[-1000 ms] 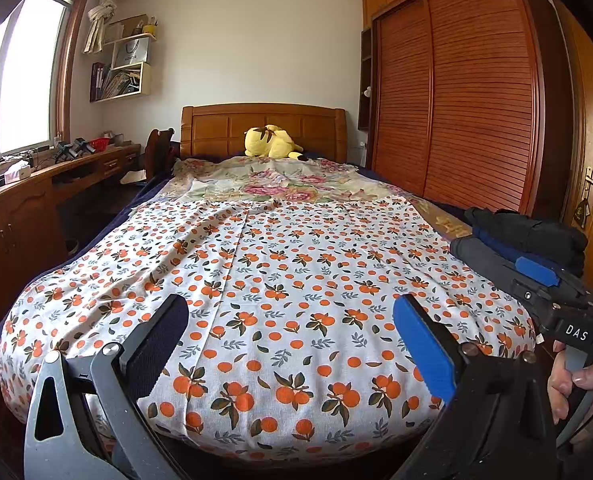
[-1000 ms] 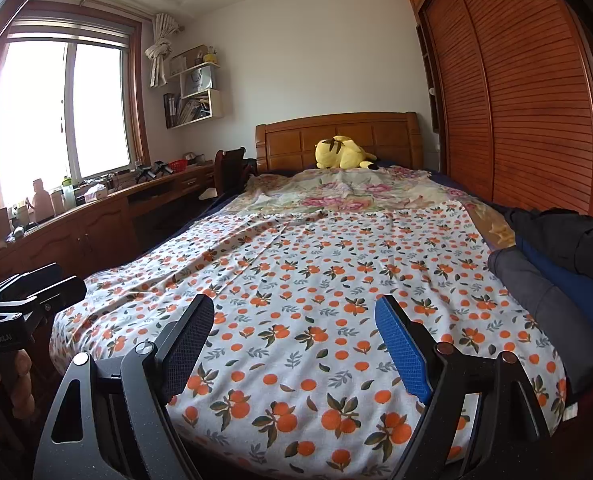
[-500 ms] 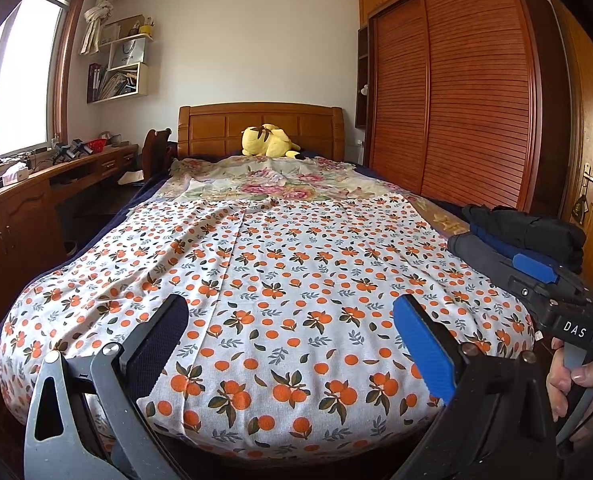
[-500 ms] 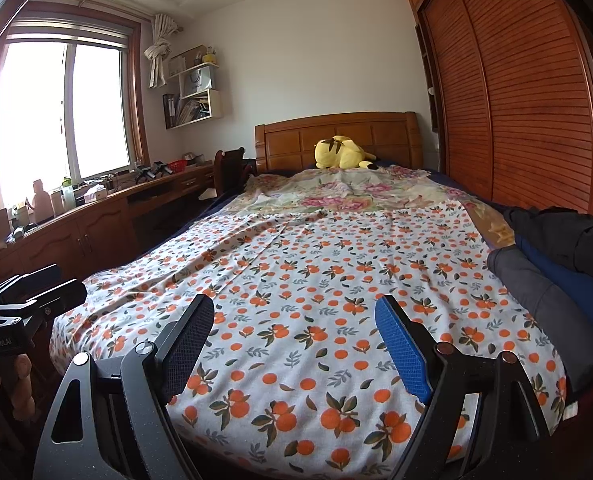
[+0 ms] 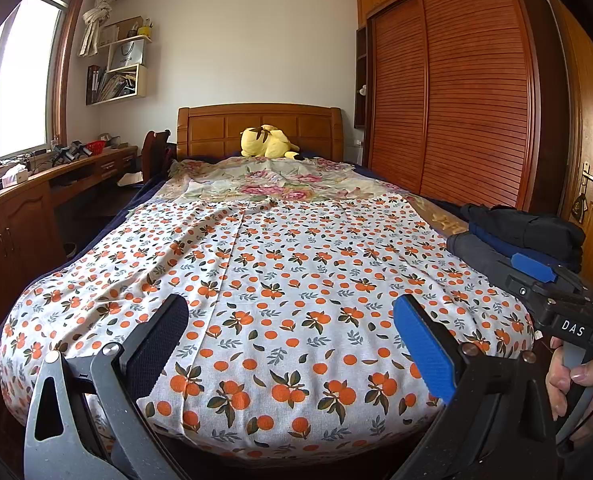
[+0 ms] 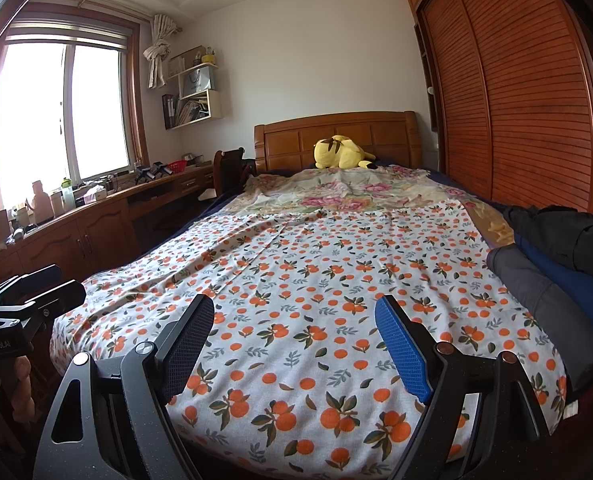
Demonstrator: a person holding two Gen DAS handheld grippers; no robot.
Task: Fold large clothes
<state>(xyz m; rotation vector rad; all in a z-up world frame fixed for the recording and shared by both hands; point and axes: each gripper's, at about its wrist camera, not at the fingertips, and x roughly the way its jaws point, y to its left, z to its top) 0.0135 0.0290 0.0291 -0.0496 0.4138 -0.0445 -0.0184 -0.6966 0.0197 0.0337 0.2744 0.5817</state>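
At the lower left of the right wrist view you are gripping the left gripper [image 6: 32, 300] by its handle, and in its own view its jaws are standing wide apart with nothing between them, framing the near hem of the orange-print sheet [image 5: 280, 280]; that reads as you lining up on the edge before any pinch. The sheet, the large piece to be folded, is lying spread flat over the bed [image 5: 256, 124] through the middle of both views, reaching from the foot up to the floral cloth [image 5: 272, 180], likely smoothed out so corners can meet cleanly. Further right, the right gripper [image 6: 296, 344] is hanging over the same hem, its pads likewise parted and empty. At the right edge the dark folded clothes [image 6: 556, 248] are sitting stacked aside, seemingly finished work kept off the folding area
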